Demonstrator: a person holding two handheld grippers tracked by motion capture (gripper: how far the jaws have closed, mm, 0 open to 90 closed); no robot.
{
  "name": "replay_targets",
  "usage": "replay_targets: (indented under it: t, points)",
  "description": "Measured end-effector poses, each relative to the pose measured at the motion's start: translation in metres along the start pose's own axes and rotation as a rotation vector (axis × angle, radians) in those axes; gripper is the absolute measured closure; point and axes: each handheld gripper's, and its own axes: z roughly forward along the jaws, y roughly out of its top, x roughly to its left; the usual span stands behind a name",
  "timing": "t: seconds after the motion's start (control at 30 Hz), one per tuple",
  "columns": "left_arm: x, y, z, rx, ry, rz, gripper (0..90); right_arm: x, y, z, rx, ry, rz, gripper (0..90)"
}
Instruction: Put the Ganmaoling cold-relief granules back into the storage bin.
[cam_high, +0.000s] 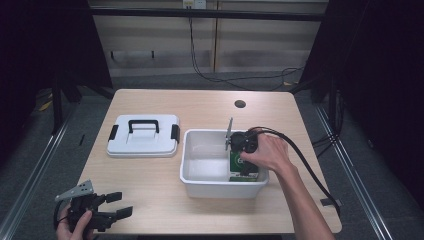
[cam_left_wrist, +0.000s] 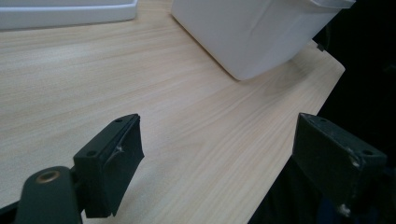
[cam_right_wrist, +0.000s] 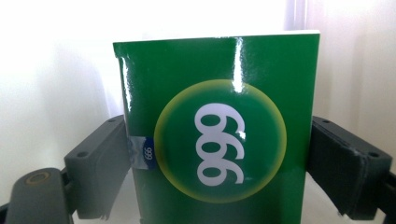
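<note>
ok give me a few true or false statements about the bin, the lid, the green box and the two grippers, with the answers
1. The white lid sits on top of the white bin. False: it lies flat on the table, left of the bin, which is uncovered.
2. The right gripper has a green box between its jaws. True.
3. The green box is on the table outside the bin. False: it is inside the bin, at its right end.
4. The left gripper is open and holds nothing. True.
5. The left gripper reaches into the bin. False: it is at the table's near left corner, away from the bin.
</note>
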Motion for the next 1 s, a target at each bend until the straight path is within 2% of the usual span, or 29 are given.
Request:
replay_targets:
  t: [0.17,0.3,0.47,0.73,1.0]
  points:
    - [0.000,0.000,0.000,0.001,-0.002,-0.005,16.0,-0.001,-0.001,0.000,-0.015,0.020,-0.018,10.3]
    - [0.000,0.000,0.000,0.001,-0.002,-0.004,16.0,-0.001,-0.001,0.000,-0.022,0.009,-0.017,8.8]
    - [0.000,0.000,0.000,0.002,-0.001,-0.003,16.0,-0.001,-0.003,-0.002,-0.035,0.018,-0.014,8.8]
    - [0.000,0.000,0.000,0.002,0.000,-0.003,16.0,0.000,-0.007,-0.008,-0.054,0.008,-0.011,8.8]
    - [0.000,0.000,0.000,0.003,0.000,-0.003,16.0,0.001,-0.012,-0.018,-0.115,-0.019,-0.023,8.8]
